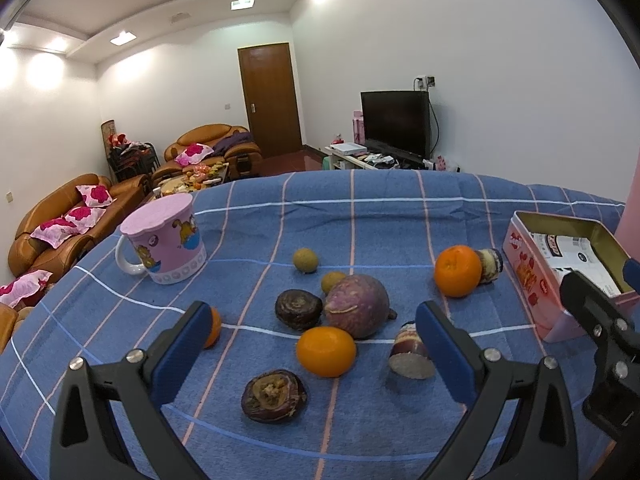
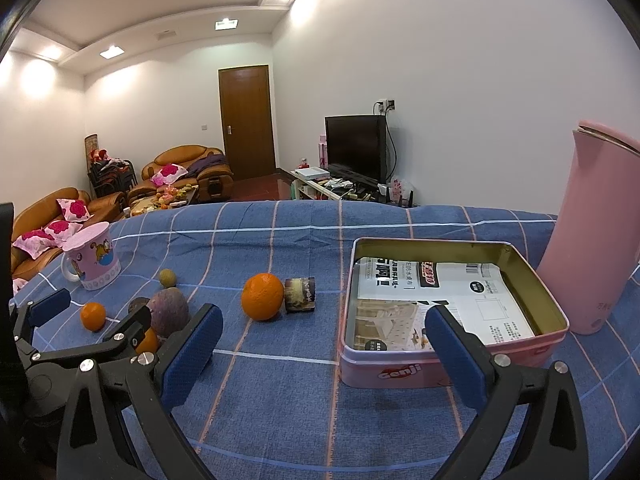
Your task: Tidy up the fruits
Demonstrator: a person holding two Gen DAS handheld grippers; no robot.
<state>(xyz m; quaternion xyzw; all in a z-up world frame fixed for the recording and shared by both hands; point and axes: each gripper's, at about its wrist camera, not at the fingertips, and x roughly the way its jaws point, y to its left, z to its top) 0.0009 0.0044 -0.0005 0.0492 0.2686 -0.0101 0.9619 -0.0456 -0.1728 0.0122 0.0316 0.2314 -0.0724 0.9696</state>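
Note:
Fruits lie on the blue checked cloth [image 1: 360, 220]. In the left wrist view, an orange [image 1: 326, 351], a large purple fruit [image 1: 357, 310], two dark round fruits [image 1: 298, 308] [image 1: 274, 395] and a sugarcane piece [image 1: 410, 354] sit between my open left gripper's fingers [image 1: 314, 338]. A second orange [image 1: 457, 270] with another cane piece [image 1: 489, 265] lies right, a third [image 1: 214, 326] behind the left finger. Two small brownish fruits [image 1: 305, 260] lie farther back. My right gripper [image 2: 324, 334] is open and empty, before the pink tin [image 2: 452, 372]; the orange [image 2: 262, 296] is to its left.
A pink lidded mug [image 1: 168, 240] stands at the back left of the table. A tall pink flask [image 2: 592, 232] stands right of the tin, which holds printed paper [image 2: 436, 296]. Sofas, a door and a TV are beyond the table's far edge.

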